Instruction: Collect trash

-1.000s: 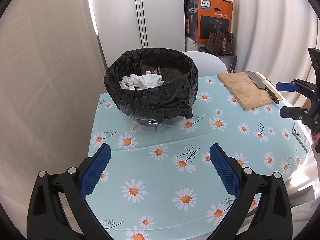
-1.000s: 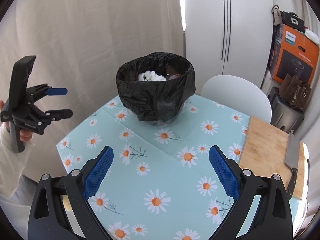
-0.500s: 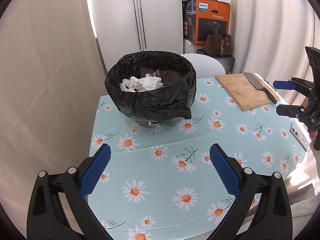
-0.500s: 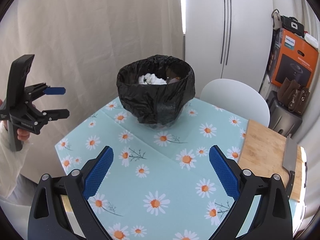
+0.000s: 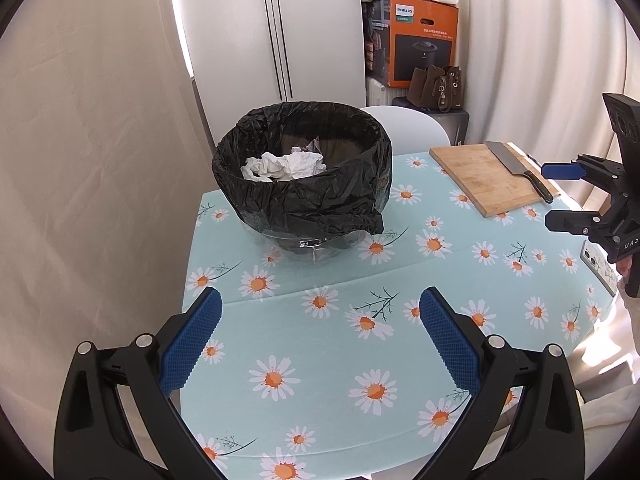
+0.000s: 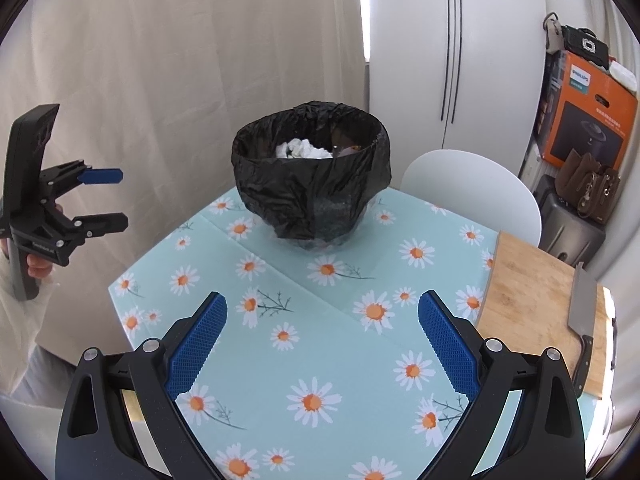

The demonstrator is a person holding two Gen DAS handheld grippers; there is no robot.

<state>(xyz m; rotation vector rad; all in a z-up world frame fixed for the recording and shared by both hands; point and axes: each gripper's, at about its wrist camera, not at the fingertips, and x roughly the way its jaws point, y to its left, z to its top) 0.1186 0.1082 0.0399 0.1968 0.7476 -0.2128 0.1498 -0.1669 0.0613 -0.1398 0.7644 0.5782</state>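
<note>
Two tongs point(image 5: 320, 332) point(image 6: 322, 332) agape, bin point(image 5: 304, 184) upright, tissues point(image 5: 286, 165) inside

One bin point(image 5: 304, 184), one knife point(image 5: 516, 168), one board point(image 5: 480, 178)

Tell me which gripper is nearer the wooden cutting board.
The right gripper: it hovers beside the wooden cutting board; the left gripper hangs off the table's opposite edge.
</note>
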